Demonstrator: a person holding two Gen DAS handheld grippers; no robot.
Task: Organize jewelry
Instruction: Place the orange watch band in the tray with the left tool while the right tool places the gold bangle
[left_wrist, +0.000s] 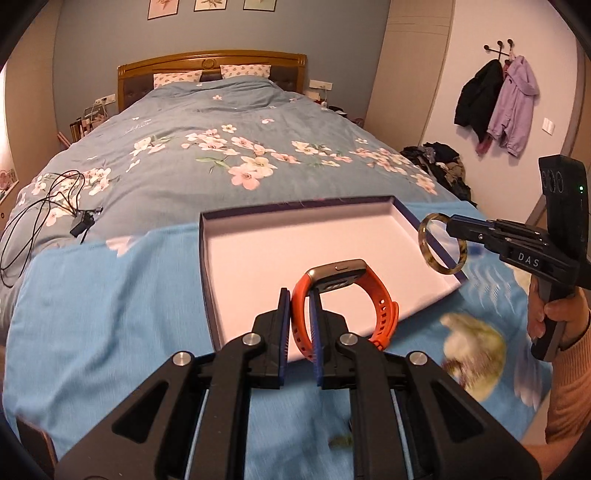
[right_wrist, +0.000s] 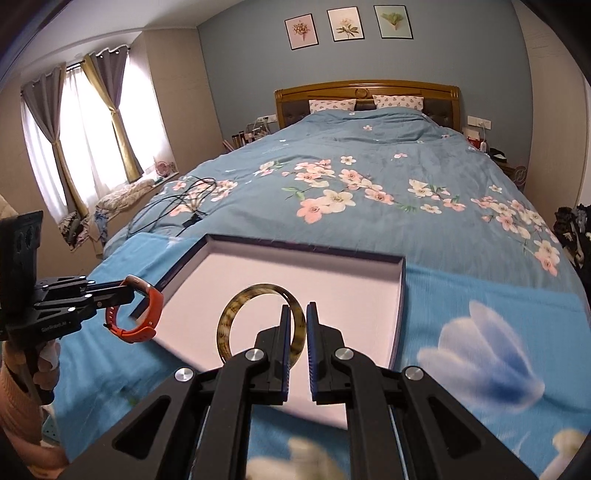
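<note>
My left gripper (left_wrist: 299, 295) is shut on the strap of an orange smartwatch (left_wrist: 373, 295) and holds it over the near edge of an open, shallow box with a pale lining (left_wrist: 258, 243). My right gripper (right_wrist: 298, 308) is shut on a tortoiseshell bangle (right_wrist: 229, 321) and holds it upright over the box (right_wrist: 332, 273). In the left wrist view the right gripper (left_wrist: 448, 227) holds the bangle (left_wrist: 428, 254) above the box's right rim. In the right wrist view the left gripper (right_wrist: 131, 291) holds the watch (right_wrist: 147, 317) at the box's left rim.
The box lies on a light blue flowered cloth (left_wrist: 110, 295) at the foot of a bed with a blue floral duvet (left_wrist: 221, 147). A black cable with a charger (left_wrist: 74, 218) lies on the duvet to the left. Clothes are piled at the right (left_wrist: 439, 162).
</note>
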